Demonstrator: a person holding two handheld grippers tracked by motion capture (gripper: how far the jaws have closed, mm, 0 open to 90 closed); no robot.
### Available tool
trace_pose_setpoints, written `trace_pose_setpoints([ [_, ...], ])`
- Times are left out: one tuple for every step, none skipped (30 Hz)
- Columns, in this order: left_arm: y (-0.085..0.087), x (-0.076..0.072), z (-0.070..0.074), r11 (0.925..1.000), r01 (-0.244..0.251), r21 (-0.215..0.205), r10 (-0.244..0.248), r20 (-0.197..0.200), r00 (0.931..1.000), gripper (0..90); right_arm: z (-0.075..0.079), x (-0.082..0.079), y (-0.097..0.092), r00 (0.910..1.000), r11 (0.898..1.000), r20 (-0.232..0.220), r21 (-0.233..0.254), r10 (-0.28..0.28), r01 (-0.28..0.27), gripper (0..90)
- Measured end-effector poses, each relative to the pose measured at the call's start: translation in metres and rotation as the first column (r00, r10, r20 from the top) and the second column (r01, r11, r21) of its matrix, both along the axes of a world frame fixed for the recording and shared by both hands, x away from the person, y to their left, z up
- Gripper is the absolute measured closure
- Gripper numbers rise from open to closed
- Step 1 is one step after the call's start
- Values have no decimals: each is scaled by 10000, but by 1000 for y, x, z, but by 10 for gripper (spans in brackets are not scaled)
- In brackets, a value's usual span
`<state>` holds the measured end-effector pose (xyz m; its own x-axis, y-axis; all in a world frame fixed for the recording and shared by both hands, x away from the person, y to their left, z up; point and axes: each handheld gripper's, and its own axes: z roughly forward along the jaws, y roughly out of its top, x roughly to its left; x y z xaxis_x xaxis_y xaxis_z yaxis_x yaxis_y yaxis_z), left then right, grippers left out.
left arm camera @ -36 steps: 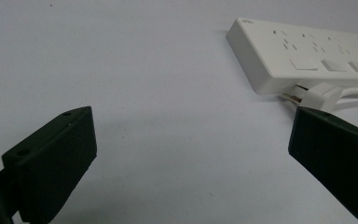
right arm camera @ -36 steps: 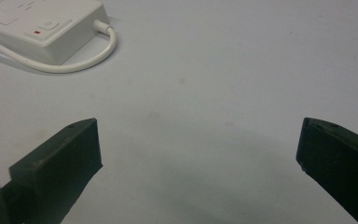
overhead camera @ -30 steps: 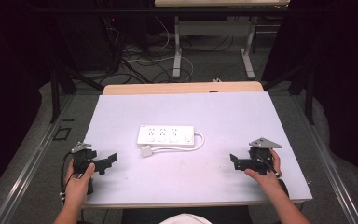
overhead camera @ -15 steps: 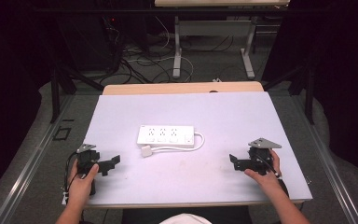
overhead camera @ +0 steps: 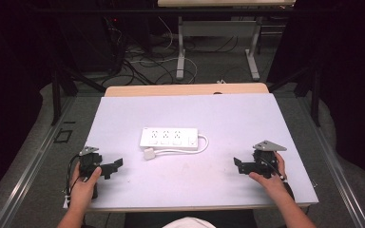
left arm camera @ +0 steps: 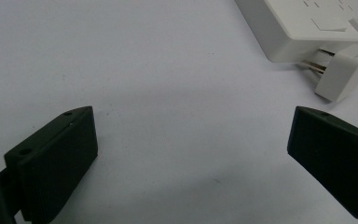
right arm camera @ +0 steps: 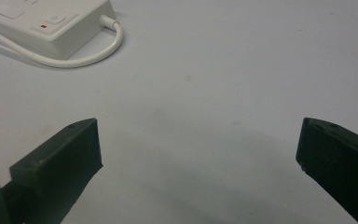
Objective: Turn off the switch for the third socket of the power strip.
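A white power strip [overhead camera: 168,137] lies at the middle of the pale table [overhead camera: 228,118], its cable [overhead camera: 190,149] looped back to a white plug [overhead camera: 149,153] at its near left corner. My left gripper [overhead camera: 116,166] rests open near the table's front left, jaws pointing right toward the plug [left arm camera: 342,70] and strip [left arm camera: 307,23]. My right gripper [overhead camera: 237,165] rests open at the front right, jaws pointing left; the strip's switch end [right arm camera: 51,23] and cable [right arm camera: 88,56] lie ahead of it. Nothing is between either pair of jaws.
A tan board edge [overhead camera: 185,89] shows behind the table. Beyond it are desk legs [overhead camera: 180,47] and tangled cables [overhead camera: 133,61] on the floor. Metal rails run along both sides of the table.
The left gripper has shifted slightly nearer to me and a bit right. The right gripper and the power strip have stayed put.
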<state>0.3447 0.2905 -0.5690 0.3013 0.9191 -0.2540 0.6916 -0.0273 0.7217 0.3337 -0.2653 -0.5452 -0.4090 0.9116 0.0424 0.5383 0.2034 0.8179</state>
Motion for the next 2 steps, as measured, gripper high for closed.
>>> trace_pose_setpoints([
  [0,0,0,10000,1,-17,-1,15,10000,13,0,0,0,10000,10000,1,-3,7,-7,0],
  [0,0,0,10000,7,-20,-7,21,10000,13,0,0,0,10000,10000,-3,-12,14,-14,0],
])
